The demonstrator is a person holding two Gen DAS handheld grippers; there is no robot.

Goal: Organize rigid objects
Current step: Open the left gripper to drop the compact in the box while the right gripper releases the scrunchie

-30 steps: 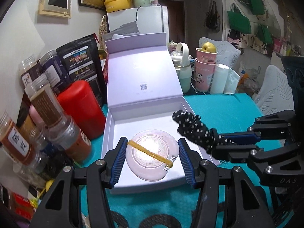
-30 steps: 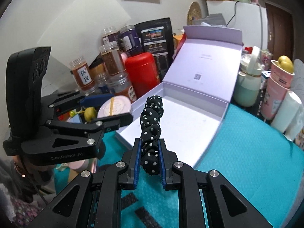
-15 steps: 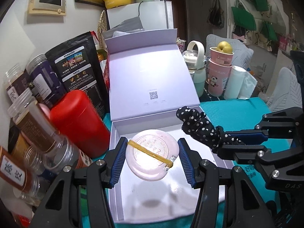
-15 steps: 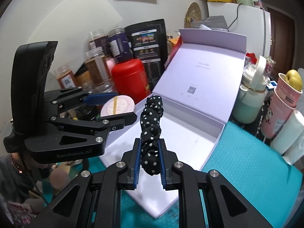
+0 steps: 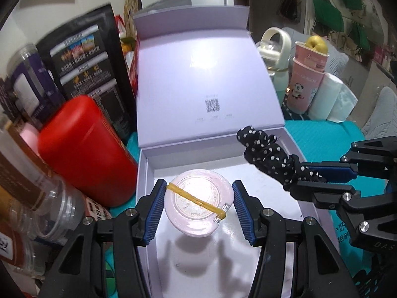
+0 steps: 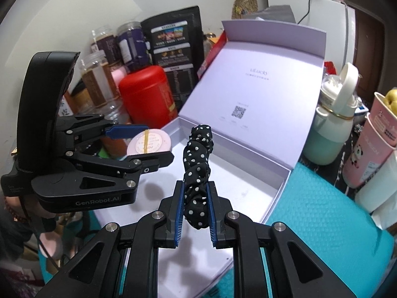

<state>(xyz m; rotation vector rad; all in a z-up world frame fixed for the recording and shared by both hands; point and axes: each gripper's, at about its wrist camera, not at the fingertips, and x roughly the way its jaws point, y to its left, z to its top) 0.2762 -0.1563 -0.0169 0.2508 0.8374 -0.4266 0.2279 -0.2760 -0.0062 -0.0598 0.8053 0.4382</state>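
Left wrist view, near to far. Left gripper [image 5: 198, 204], at 6 o'clock, jaws clamped on a round pink tin [image 5: 197, 204] banded by a yellow elastic [image 5: 196, 200]; the tin hangs clear above the floor of the open box [image 5: 223, 260], its shadow falling on the floor below. At 3 o'clock, right gripper [image 5: 320, 178], jaws pinched together on a black dotted scrunchie [image 5: 266, 157], which juts over the box's right wall. Behind, at 12 o'clock, the raised lid [image 5: 203, 74]. Outside the box: red canister [image 5: 84, 146] and jars [image 5: 32, 164] at 9 o'clock; pink cups [image 5: 306, 79] at 2 o'clock.

Right wrist view. The scrunchie [image 6: 197, 171] stands up from the right gripper [image 6: 196, 211]; the left gripper [image 6: 139, 146] carries the tin [image 6: 148, 142] at 10 o'clock, above the box's left edge.

Step in hand, as judged: both items carried over the box, neither set down. The next move calls for lowering each to the floor, apart from one another, then parting the jaws.
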